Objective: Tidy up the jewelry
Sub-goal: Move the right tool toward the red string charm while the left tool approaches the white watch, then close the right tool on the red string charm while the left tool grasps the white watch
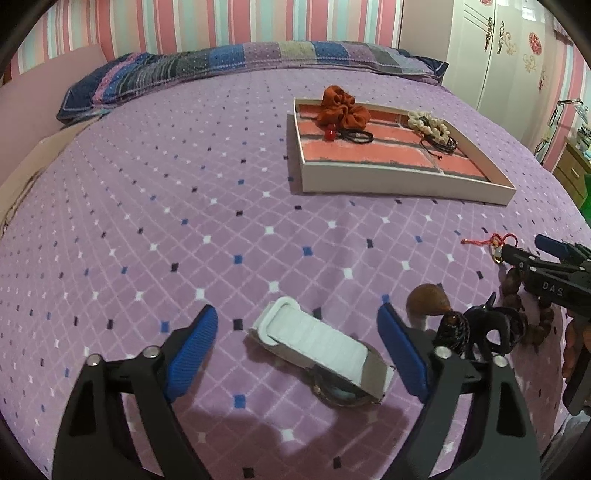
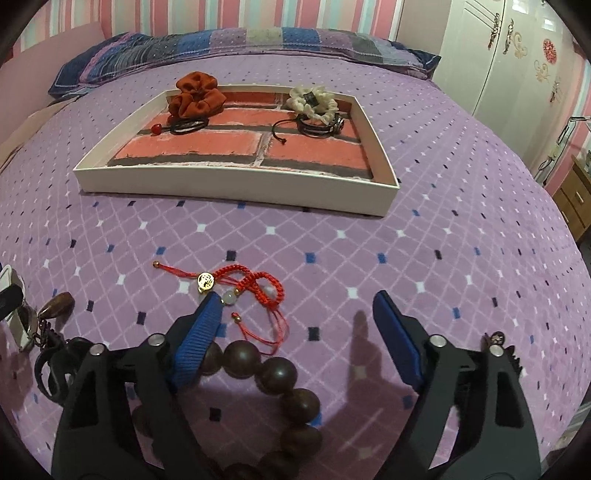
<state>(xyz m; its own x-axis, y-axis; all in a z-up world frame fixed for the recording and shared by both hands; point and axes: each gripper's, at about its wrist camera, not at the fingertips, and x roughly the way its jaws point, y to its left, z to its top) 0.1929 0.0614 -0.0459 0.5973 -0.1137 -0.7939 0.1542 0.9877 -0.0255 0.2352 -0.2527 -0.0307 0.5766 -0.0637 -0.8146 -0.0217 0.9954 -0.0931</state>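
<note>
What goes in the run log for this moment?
left gripper: open, astride white-strap watch | right gripper: open over wooden bead bracelet | red cord bracelet: on bedspread | tray: scrunchies, hair ties

Bedspread: purple quilted fabric bedspread (image 1: 184,206) with white and blue diamond dots
Pillow: long blue-and-purple patchwork pillow (image 1: 229,64) at the far edge
Wall: pink, white and teal striped wallpaper (image 2: 229,13)
Wardrobe: white wardrobe (image 1: 495,48) with floral decals, far right
Cabinet: brown wooden cabinet (image 2: 576,199), right edge

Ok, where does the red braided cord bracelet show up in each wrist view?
Left wrist: red braided cord bracelet at far right, beside the right tongs.
Right wrist: bracelet at centre, just ahead of the left finger.
Shared landmark: white tray beyond it.
</note>
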